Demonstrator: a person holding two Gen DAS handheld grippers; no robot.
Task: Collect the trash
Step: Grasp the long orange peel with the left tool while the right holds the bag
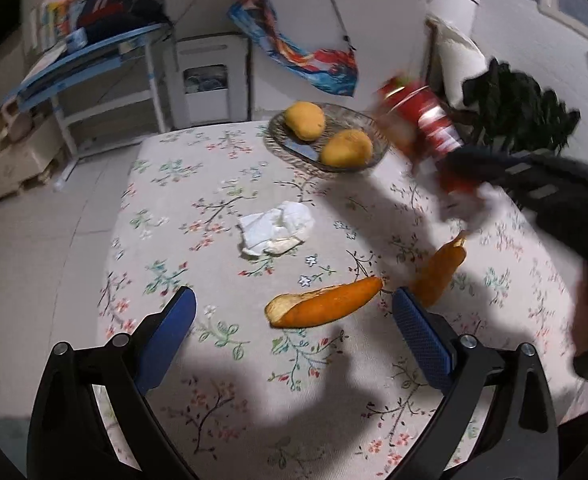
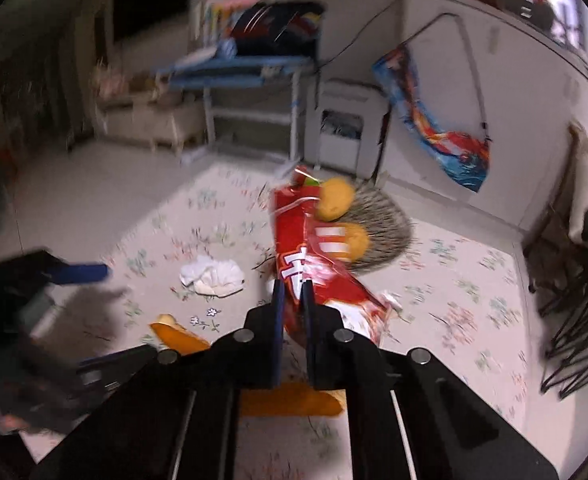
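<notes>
My right gripper [image 2: 292,294] is shut on a red snack wrapper [image 2: 310,256] and holds it in the air above the floral table; in the left wrist view the wrapper [image 1: 422,120] is blurred at the right. My left gripper [image 1: 294,304] is open above an orange peel [image 1: 326,302] that lies between its blue fingers. A second peel [image 1: 440,270] lies to the right. A crumpled white tissue [image 1: 275,230] lies further back, also in the right wrist view [image 2: 213,276]. The peels show in the right wrist view [image 2: 177,336].
A glass bowl [image 1: 370,156] with two yellow fruits [image 1: 305,120] stands at the table's far side. A floral cloth covers the table [image 1: 197,184]. A blue desk [image 1: 93,56], a white cabinet [image 1: 207,80] and a black chair [image 2: 574,280] stand around.
</notes>
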